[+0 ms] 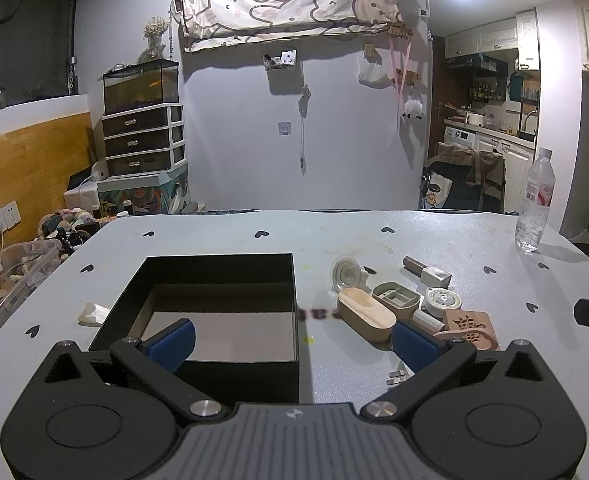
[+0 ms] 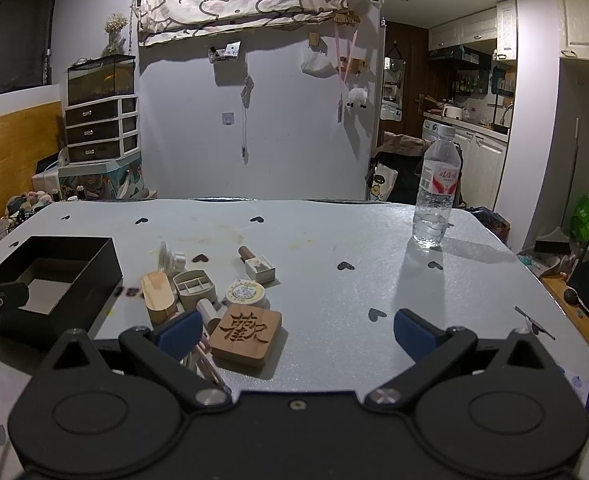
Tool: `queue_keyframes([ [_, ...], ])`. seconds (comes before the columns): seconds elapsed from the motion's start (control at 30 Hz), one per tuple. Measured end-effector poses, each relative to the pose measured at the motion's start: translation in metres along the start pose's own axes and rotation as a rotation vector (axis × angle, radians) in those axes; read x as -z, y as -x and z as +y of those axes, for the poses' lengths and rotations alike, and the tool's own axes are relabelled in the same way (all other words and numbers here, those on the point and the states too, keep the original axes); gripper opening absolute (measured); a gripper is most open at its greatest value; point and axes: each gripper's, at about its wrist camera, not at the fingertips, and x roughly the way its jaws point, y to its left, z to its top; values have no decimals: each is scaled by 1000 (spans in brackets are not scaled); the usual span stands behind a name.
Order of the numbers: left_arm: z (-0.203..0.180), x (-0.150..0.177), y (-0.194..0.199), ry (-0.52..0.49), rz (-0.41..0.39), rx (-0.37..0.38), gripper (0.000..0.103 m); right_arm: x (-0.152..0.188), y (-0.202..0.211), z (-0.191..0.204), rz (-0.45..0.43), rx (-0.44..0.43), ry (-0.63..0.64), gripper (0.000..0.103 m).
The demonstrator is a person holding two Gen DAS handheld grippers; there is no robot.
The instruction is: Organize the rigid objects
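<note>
An empty black box (image 1: 214, 304) (image 2: 50, 276) sits on the grey table, left of a cluster of small items. The cluster holds an oval wooden-lidded case (image 1: 366, 314) (image 2: 158, 294), an open grey tray (image 1: 396, 298) (image 2: 194, 286), a round white tin (image 1: 442, 300) (image 2: 246, 292), a carved wooden block (image 1: 470, 326) (image 2: 246, 332), a white suction disc (image 1: 346, 274) (image 2: 170, 258) and a brown-capped stamp (image 1: 426, 270) (image 2: 256, 262). My left gripper (image 1: 292, 338) is open, straddling the box's right wall. My right gripper (image 2: 296, 330) is open beside the block, holding nothing.
A clear water bottle (image 1: 534, 200) (image 2: 436, 188) stands at the table's far right. A crumpled white scrap (image 1: 92, 314) lies left of the box. A small plug (image 1: 398, 376) rests near my left gripper. Drawers and a fish tank (image 1: 142, 120) stand against the far wall.
</note>
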Motion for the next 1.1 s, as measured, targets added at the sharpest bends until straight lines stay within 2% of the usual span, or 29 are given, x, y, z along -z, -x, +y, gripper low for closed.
queue_keyframes([
  [0.73,-4,-2,4,-5,-11,4,103,-1,4,1,-5,-3,-3,103],
  [1.0,7,-10,0,-8,-38,0,103,-6,6,0,-35,-37,-23,103],
  [1.1,19,-15,-6,-3,-50,-33,103,-2,-2,3,-37,-79,-51,103],
])
